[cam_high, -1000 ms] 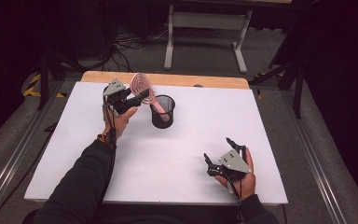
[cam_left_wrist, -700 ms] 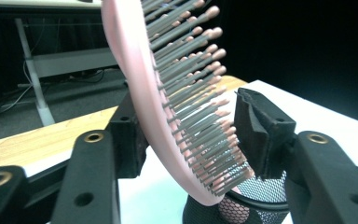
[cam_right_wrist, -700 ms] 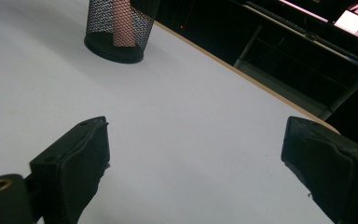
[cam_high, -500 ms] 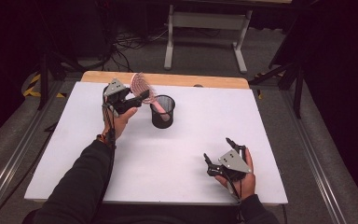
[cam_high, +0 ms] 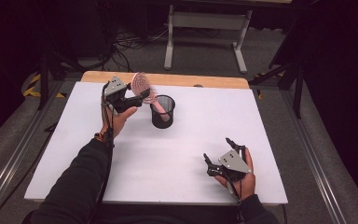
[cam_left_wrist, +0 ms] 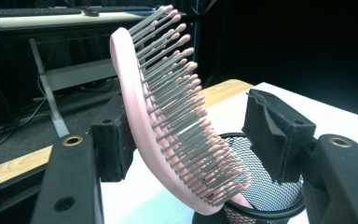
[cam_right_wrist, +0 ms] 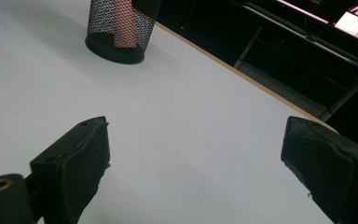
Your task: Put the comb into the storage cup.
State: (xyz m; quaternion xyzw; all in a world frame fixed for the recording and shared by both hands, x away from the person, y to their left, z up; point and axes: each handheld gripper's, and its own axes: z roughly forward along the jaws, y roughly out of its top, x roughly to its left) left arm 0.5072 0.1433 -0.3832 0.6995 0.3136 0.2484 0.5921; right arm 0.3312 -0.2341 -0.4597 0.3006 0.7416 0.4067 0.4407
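Between my left tongs sits the pink hairbrush, leaning with its handle end down inside the black mesh cup and its bristly head sticking up out of the rim. Those tongs have just been opening: the left pad looks like it's right against the smooth back of the brush, but the right pad stands clear of the bristles with a gap, so I'd call them open around it, not gripping. From the high view the left tongs hover just beside the cup at the far side of the white desk, with the brush head tilted toward them. My right tongs are well apart from all that, down at the near right part of the desk, jaws spread wide with nothing between them. Looking along them I just see bare desk and, farther off, the cup with the pink handle showing through the mesh.
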